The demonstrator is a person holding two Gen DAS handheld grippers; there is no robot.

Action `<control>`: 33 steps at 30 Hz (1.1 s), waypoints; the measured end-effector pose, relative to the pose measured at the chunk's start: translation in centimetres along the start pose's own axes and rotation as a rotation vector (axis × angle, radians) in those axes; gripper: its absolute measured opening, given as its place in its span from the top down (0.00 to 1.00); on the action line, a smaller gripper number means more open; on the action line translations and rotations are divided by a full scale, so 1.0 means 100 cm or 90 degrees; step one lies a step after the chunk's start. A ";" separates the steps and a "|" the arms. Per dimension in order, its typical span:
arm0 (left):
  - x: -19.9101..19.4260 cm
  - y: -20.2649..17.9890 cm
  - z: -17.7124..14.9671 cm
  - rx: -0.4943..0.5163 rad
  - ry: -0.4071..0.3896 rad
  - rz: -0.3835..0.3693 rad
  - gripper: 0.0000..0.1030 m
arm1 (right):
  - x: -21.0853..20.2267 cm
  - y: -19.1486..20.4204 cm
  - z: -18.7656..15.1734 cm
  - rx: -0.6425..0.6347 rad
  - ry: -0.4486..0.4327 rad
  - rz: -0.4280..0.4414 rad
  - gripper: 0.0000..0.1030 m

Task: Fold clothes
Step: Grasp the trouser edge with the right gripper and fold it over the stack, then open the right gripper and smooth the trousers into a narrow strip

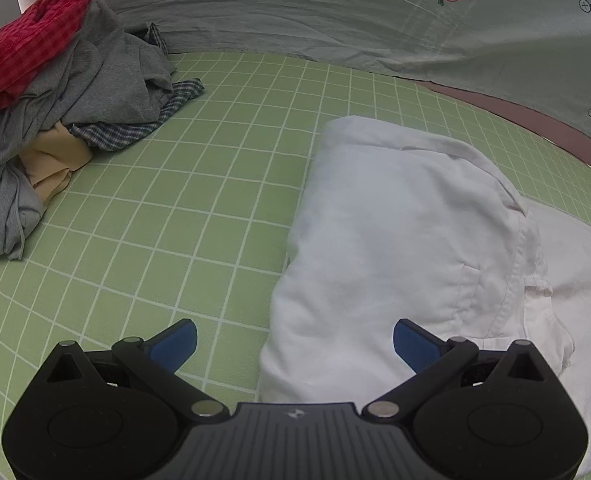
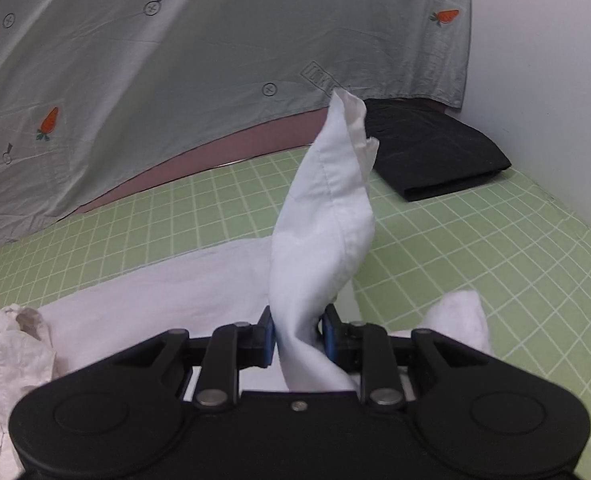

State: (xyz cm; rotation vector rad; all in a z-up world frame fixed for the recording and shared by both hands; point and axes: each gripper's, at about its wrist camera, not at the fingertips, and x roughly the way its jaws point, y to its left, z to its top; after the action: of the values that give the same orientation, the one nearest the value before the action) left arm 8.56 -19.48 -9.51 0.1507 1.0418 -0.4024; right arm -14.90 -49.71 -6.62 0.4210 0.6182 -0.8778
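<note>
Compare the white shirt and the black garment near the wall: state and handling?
The white shirt is only part-folded, one end pinched in the right gripper and lifted; the black garment lies flat as a finished fold, untouched. The white shirt sits mid-mat under the open left gripper; the black one sits at the far corner. Both rest on the green grid mat.

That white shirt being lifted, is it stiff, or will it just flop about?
Probably floppy: the part of the white shirt pinched in the right gripper twists and creases. It looks thin and light, so it likely lifts easily. On the green grid mat it lies rumpled, so pushing would probably bunch it rather than slide it whole.
</note>
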 end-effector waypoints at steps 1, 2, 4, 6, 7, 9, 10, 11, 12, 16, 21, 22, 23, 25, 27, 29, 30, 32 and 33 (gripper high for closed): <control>-0.001 0.003 0.000 0.011 -0.004 -0.005 0.00 | 0.000 0.016 -0.005 0.001 0.002 0.009 0.76; -0.002 0.006 0.001 0.023 -0.007 -0.011 0.00 | 0.000 0.033 -0.011 -0.001 0.006 0.018 0.76; -0.003 0.013 0.002 0.040 -0.012 -0.018 0.00 | 0.004 0.068 -0.029 -0.026 0.025 0.036 0.76; -0.003 0.020 0.001 0.047 -0.013 -0.023 0.00 | 0.011 0.101 -0.050 -0.058 0.055 0.056 0.76; -0.002 0.024 0.000 0.047 -0.011 -0.024 0.00 | 0.018 0.116 -0.062 -0.075 0.079 0.069 0.76; -0.001 0.031 -0.001 0.046 -0.007 -0.027 0.00 | 0.029 0.143 -0.084 -0.134 0.105 0.044 0.74; -0.001 0.034 -0.001 0.045 -0.005 -0.029 0.00 | 0.029 0.153 -0.090 -0.171 0.100 0.027 0.73; -0.002 0.037 -0.002 0.046 -0.005 -0.031 0.00 | 0.027 0.159 -0.091 -0.193 0.097 0.015 0.72; -0.002 0.039 -0.003 0.045 -0.004 -0.032 0.00 | 0.026 0.160 -0.088 -0.191 0.102 0.012 0.72; -0.001 0.045 -0.005 0.039 0.000 -0.039 0.00 | 0.011 0.143 -0.071 -0.097 0.096 0.038 0.63; 0.000 0.042 -0.007 0.041 0.004 -0.046 0.00 | -0.029 0.129 -0.050 -0.050 -0.005 0.038 0.59; 0.000 0.042 -0.008 0.041 0.005 -0.048 0.00 | -0.036 0.123 -0.046 -0.040 -0.027 0.020 0.59; 0.000 0.041 -0.008 0.042 0.005 -0.049 0.00 | -0.040 0.114 -0.042 -0.025 -0.041 0.000 0.59; 0.001 0.039 -0.010 0.045 0.008 -0.052 0.00 | -0.040 0.092 -0.038 0.005 -0.044 -0.037 0.59; 0.001 0.037 -0.011 0.051 0.011 -0.054 0.00 | -0.031 0.073 -0.042 0.008 -0.019 -0.088 0.60; 0.001 0.035 -0.013 0.058 0.013 -0.057 0.00 | -0.022 0.060 -0.051 0.003 0.012 -0.119 0.62; 0.001 0.034 -0.014 0.060 0.014 -0.057 0.00 | -0.019 0.055 -0.057 0.005 0.027 -0.125 0.62; 0.001 0.033 -0.015 0.064 0.016 -0.057 0.00 | -0.014 0.052 -0.069 0.004 0.051 -0.121 0.62; 0.000 0.032 -0.015 0.065 0.017 -0.056 0.00 | -0.012 0.052 -0.075 -0.002 0.058 -0.119 0.62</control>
State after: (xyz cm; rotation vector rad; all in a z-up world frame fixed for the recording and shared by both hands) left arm 8.61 -16.04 -10.55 0.2027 1.0571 -0.5355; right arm -13.67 -41.68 -10.92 0.4074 0.7512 -1.0392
